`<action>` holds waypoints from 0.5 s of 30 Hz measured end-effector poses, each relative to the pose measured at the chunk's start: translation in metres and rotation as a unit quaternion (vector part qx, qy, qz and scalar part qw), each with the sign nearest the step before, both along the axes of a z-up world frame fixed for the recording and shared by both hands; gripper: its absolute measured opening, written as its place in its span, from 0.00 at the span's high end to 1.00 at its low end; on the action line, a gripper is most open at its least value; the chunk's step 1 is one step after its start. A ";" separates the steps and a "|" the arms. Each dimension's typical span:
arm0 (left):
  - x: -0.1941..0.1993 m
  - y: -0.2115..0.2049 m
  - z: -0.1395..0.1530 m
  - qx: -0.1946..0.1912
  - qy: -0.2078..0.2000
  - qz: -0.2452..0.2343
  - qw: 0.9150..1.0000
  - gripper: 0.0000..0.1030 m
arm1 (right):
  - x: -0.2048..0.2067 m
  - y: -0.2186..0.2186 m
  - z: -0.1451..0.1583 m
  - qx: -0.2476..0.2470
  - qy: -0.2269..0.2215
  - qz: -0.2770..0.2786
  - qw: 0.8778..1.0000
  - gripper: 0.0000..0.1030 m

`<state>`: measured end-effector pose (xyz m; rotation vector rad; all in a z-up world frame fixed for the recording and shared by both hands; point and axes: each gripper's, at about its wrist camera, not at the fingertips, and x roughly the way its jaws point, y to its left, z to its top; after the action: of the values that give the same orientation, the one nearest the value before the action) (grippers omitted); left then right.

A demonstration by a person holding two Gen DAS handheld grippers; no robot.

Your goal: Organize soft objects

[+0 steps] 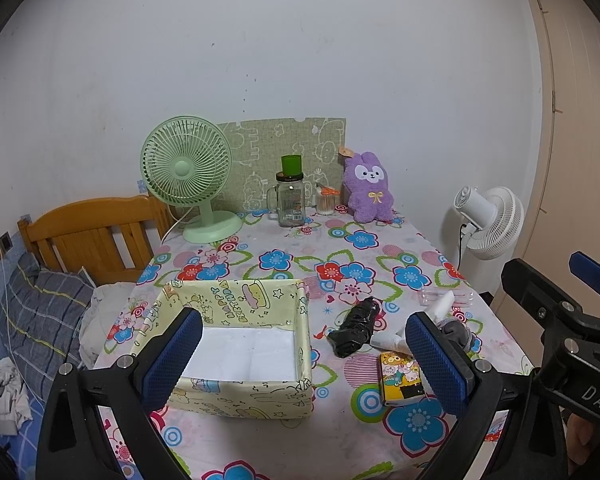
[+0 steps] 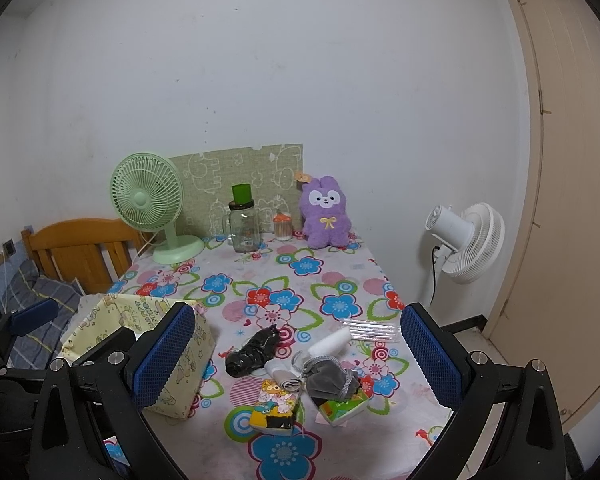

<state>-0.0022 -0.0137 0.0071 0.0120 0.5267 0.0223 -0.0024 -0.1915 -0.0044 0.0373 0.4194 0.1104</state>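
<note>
We see the left gripper (image 1: 303, 354) held level and forward, its two blue-padded fingers (image 1: 172, 354) spread wide with nothing between them. The right gripper (image 2: 300, 354) sits alongside it, fingers (image 2: 430, 354) just as wide apart, empty too. From the left wrist view the right gripper's black frame (image 1: 556, 320) shows at the right edge; from the right wrist view the left one's blue fingertip (image 2: 34, 316) pokes in at the left. Both are raised above the bench, neither touching anything.
</note>
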 end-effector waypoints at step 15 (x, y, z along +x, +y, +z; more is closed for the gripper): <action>0.000 -0.001 -0.001 0.000 0.000 0.000 1.000 0.01 | 0.001 0.001 -0.001 0.001 0.001 -0.001 1.000 0.00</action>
<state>-0.0022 -0.0145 0.0063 0.0126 0.5259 0.0216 -0.0016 -0.1910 -0.0058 0.0396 0.4209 0.1096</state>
